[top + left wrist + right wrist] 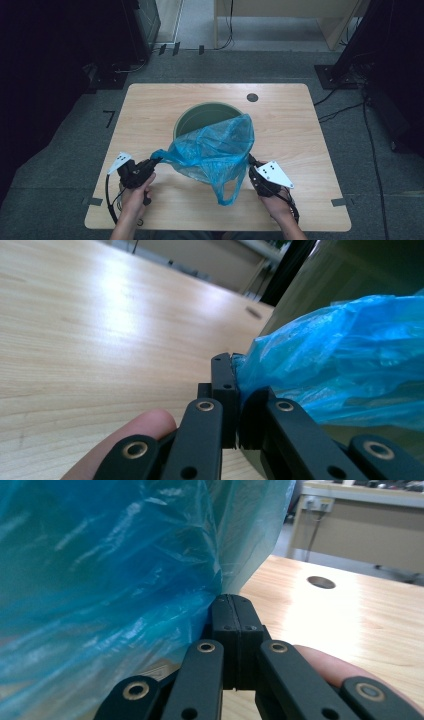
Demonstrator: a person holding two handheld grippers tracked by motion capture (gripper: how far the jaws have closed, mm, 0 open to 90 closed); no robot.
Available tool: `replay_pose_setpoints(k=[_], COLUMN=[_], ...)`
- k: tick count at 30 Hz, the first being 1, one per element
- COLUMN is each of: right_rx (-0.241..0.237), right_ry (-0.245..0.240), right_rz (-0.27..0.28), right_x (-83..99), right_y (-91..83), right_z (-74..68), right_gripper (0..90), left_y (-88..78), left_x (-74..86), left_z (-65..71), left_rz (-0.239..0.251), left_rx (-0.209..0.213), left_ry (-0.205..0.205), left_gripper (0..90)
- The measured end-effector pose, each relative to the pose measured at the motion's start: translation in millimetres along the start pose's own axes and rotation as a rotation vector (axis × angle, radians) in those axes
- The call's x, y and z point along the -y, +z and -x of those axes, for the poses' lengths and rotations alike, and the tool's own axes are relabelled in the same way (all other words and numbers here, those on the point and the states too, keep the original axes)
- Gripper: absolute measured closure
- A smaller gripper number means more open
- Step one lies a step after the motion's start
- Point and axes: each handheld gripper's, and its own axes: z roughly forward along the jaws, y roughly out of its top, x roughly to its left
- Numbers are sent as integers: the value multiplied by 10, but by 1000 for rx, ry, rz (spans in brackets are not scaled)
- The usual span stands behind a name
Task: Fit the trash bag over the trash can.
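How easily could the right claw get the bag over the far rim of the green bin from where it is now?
Probably yes. The right claw is shut on the blue bag beside the green bin. The bin's far rim is uncovered and nothing lies on the table around it, though the left claw also pinches the bag.

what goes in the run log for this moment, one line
left gripper: shut on bag | right gripper: shut on bag | bag: stretched between them, partly over bin rim | bin: upright on table

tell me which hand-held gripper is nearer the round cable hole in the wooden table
Right. The right hand-held gripper sits nearer the round cable hole; the left hand-held gripper is farther left.
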Motion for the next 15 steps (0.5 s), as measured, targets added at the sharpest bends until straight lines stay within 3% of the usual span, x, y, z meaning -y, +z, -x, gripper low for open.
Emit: replay_pose_setpoints(k=[5,9,11,12,13,15], right_rx=[-48,-63,-75,-77,-75,-65], right_ry=[-20,9,7,-1,-19,-33], right_rz=[21,47,62,66,68,61], right_x=[30,12,-8,-13,-15,-5], right_y=[-170,-312,-372,-399,-423,-435], right_z=[73,187,214,218,222,225], right_gripper=[900,900,900,900,900,900], left_y=[-146,-232,-261,-274,-276,-253], left_x=[48,22,14,7,4,6], left_z=[-82,-43,-19,-12,-9,-26], left_rz=[10,0,-3,-7,-11,-38], left_rx=[278,397,425,413,387,271], left_ry=[-5,62,86,111,120,142], left_gripper=[866,861,861,859,856,855])
